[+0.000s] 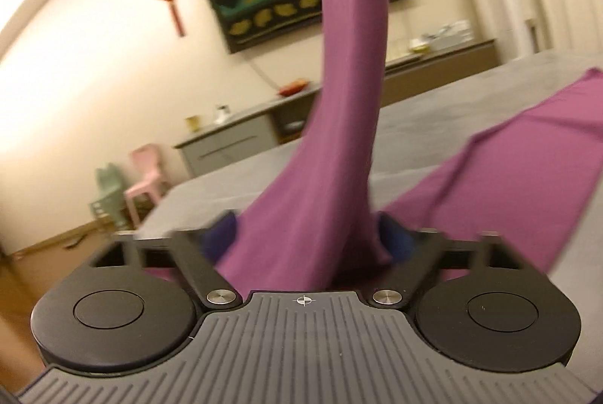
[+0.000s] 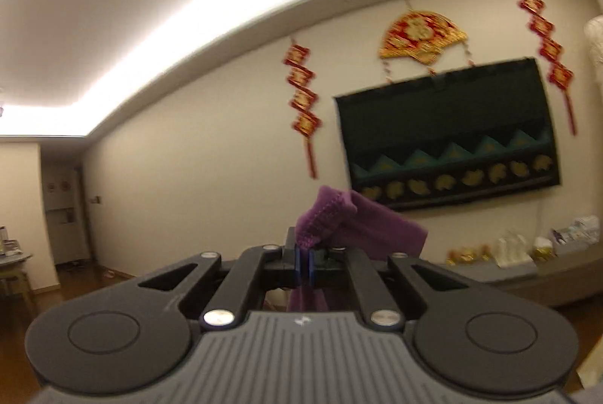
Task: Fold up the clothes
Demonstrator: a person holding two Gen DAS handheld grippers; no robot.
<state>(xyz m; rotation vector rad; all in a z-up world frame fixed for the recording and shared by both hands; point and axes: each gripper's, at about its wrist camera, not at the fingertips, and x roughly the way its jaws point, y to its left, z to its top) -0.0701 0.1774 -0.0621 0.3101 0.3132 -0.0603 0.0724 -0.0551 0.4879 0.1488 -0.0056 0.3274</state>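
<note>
A purple garment (image 1: 339,140) rises from between the fingers of my left gripper (image 1: 307,238) up out of the top of the left wrist view. Another part of it lies flat on the grey bed (image 1: 433,110) to the right. The left jaws stand wide apart with the cloth bunched between the blue pads (image 1: 394,240). My right gripper (image 2: 304,259) is shut on a ribbed cuff of the purple garment (image 2: 339,219) and holds it high in the air, facing the wall.
A dark TV cover (image 2: 448,136) hangs on the wall with red and gold decorations (image 2: 303,83) beside it. A low grey cabinet (image 1: 233,144) with small items runs under it. A pink chair (image 1: 145,178) and a green chair (image 1: 107,200) stand beyond the bed's edge.
</note>
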